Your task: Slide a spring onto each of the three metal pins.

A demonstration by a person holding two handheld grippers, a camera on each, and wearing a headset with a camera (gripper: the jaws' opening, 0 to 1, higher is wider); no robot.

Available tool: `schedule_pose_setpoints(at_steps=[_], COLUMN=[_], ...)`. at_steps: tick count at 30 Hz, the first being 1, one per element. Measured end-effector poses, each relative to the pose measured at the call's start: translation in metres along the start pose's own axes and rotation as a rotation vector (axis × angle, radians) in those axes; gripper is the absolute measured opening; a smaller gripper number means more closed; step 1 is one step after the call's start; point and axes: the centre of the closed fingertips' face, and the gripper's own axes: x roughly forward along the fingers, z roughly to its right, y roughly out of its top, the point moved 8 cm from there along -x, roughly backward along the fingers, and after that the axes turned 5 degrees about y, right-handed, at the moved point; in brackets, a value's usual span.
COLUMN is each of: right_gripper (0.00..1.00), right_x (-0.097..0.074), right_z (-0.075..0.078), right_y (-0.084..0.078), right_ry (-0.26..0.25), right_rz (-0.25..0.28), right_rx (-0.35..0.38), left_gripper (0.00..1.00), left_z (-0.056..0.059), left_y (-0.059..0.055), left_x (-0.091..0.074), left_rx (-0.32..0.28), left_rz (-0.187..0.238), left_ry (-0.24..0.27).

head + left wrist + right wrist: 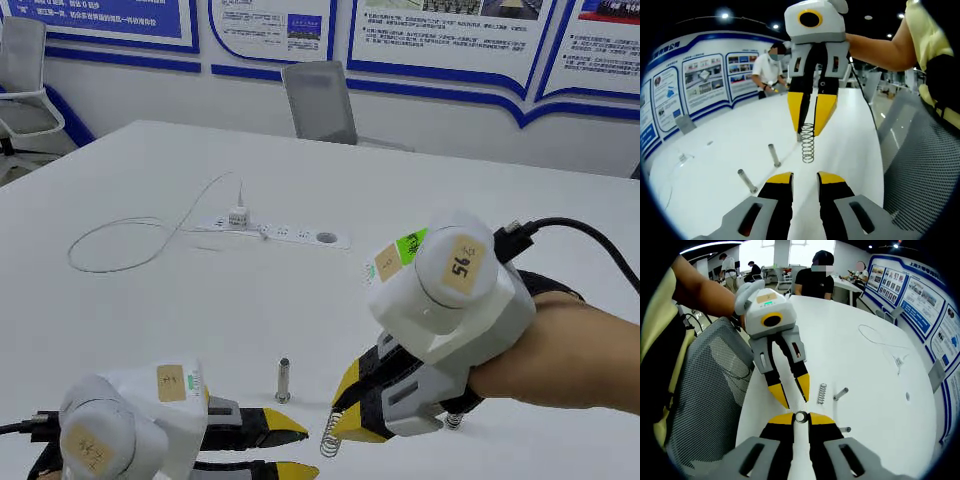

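Observation:
My right gripper [338,415] is shut on a small coil spring [330,438], which hangs from its yellow tips just above the white table [200,300]. From the left gripper view the right gripper [809,131] points toward me with the spring [808,145] dangling. Its own view shows that spring [801,413] end-on between the tips. A short metal pin [283,380] stands left of it. Two pins [774,155] [747,181] stand in the left gripper view. My left gripper [305,450] is open and holds nothing, low at the near edge. Another spring [822,393] rests beside a pin [840,393].
A white power strip [290,233] with a plug and a looped thin cable [120,245] lies mid-table. A grey chair [318,100] stands behind the far edge. A mesh chair [710,390] sits close to the near edge. One more spring [455,420] lies under the right gripper.

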Motion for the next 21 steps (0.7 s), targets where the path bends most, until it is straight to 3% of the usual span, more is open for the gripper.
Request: schedule_pose_setpoints(at_steps=[21], right_gripper=[0.11], right_x=[-0.023], right_z=[0.027], right_y=[-0.01], right_ry=[-0.076], right_rz=[-0.009], right_rx=[0.035], left_gripper=[0.3], left_z=[-0.013], left_y=[-0.006], left_x=[-0.014], left_rx=[-0.046], left_rz=[0.015], left_ry=[0.074])
